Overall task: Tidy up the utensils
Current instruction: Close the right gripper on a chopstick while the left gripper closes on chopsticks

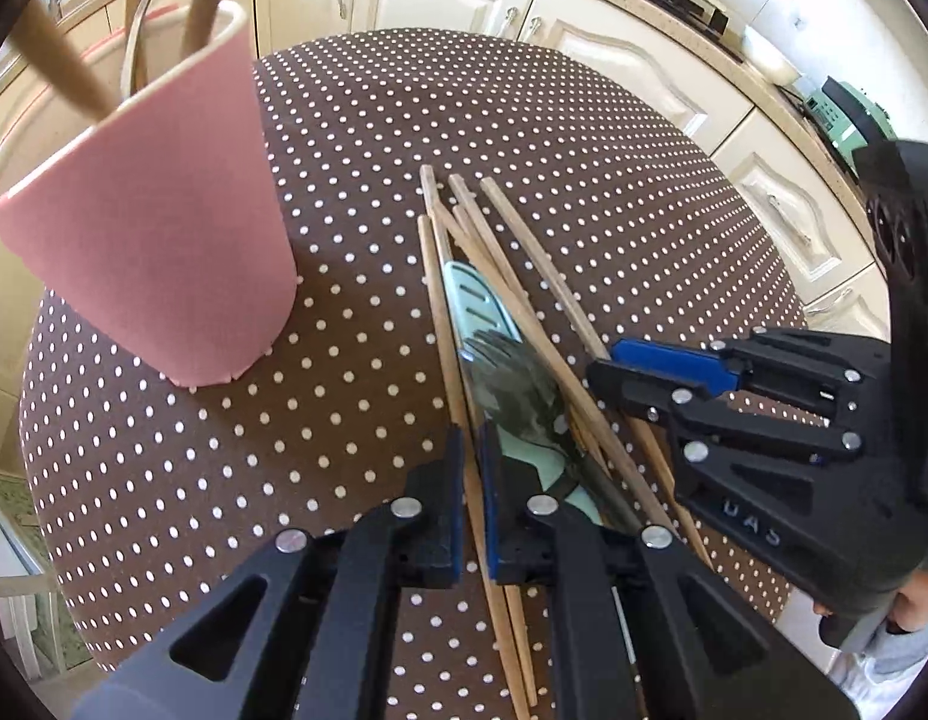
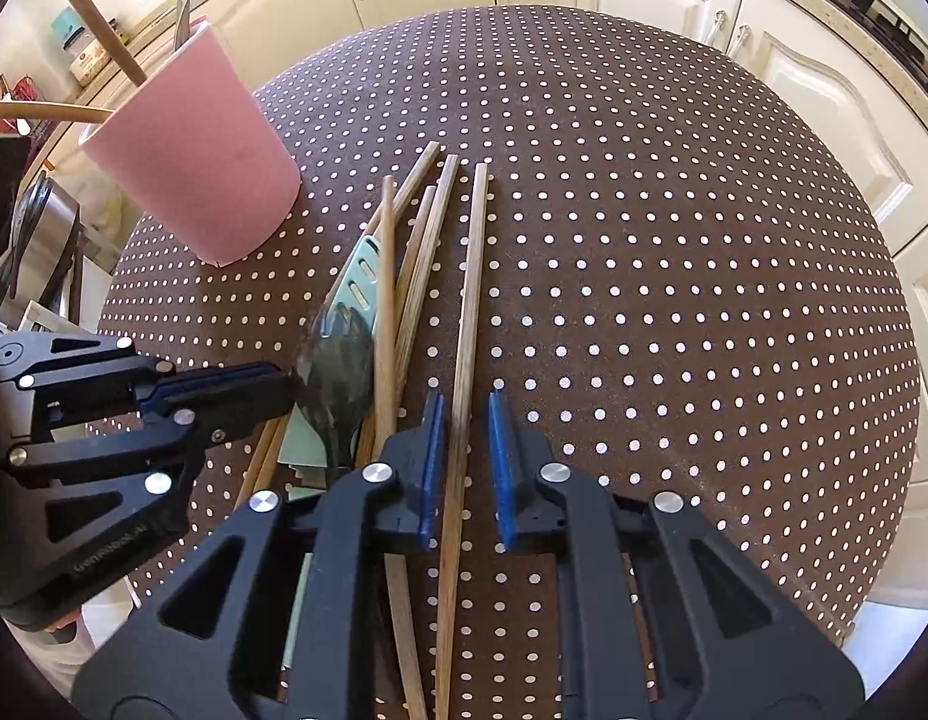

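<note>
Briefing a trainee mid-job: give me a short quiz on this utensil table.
1. True or false: the pink cylindrical cup lies tipped over on the brown polka-dot tablecloth.
2. Which is clamped on a wooden chopstick: A, the left gripper, or B, the right gripper?
3. Fill in: the pale green slotted spatula lies ___ the dark spoon-shaped utensil.
Key: 1 false, it stands upright. 2 A; the right gripper only straddles another chopstick, with a gap at one pad. 3 under.
</note>
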`<state>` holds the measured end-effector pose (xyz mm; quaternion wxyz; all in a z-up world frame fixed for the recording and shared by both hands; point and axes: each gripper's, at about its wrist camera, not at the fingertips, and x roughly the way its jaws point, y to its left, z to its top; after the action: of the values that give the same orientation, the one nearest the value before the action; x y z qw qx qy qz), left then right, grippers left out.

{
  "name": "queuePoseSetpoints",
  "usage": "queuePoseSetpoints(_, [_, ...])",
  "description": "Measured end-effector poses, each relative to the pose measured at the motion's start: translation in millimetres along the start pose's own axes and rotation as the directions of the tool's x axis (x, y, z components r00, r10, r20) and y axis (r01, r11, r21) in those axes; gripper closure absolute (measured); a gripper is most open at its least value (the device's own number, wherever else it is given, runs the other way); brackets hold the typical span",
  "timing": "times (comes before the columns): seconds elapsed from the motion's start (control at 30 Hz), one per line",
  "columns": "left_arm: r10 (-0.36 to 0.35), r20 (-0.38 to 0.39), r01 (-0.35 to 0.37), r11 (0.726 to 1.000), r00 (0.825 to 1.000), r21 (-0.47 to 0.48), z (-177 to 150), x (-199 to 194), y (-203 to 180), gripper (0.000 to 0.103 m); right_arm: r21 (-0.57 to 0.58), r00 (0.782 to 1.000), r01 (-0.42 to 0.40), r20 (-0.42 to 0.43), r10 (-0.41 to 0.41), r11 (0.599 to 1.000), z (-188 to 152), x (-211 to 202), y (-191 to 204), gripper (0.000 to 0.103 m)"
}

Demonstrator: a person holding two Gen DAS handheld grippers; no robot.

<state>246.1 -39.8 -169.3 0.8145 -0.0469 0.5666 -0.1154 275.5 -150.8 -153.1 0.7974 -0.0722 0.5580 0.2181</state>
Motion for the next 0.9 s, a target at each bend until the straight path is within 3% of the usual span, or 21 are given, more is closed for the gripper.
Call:
queuePoseSetpoints(0.57, [0.069, -0.024, -0.069, 0.997, 0.997, 0.019, 18.6, 18.1, -10.7, 0.091, -0.043, 0.998, 0.048, -0.04, -0.049, 0.998, 1.2, 0.5, 5.8, 0.087])
queuePoseSetpoints(0.7, [0.064, 0.007, -0.064, 0.998, 0.998, 0.008, 17.0, 18.3, -10.2, 0.097, -0.074, 0.996, 0.089, -0.015, -0.09, 0.993, -0.8, 2.3, 16.6, 0.089])
queuePoseSetpoints(0.73, [0.055, 0.021, -0.055, 0.998, 0.998, -0.006, 15.7, 17.5, -8.5, 0.098, -0.072, 0.995, 0.096, -0.003, -0.096, 0.993, -1.6, 2.2, 18.3, 0.096])
queuePoseSetpoints(0.9, [0.017, 0.102, -0.016, 1.0, 0.995, -0.013, 4.8, 5.7, -8.3, 0.098, -0.048, 0.993, 0.108, 0.056, -0.105, 0.993, -9.8, -4.2, 21.9, 0.097])
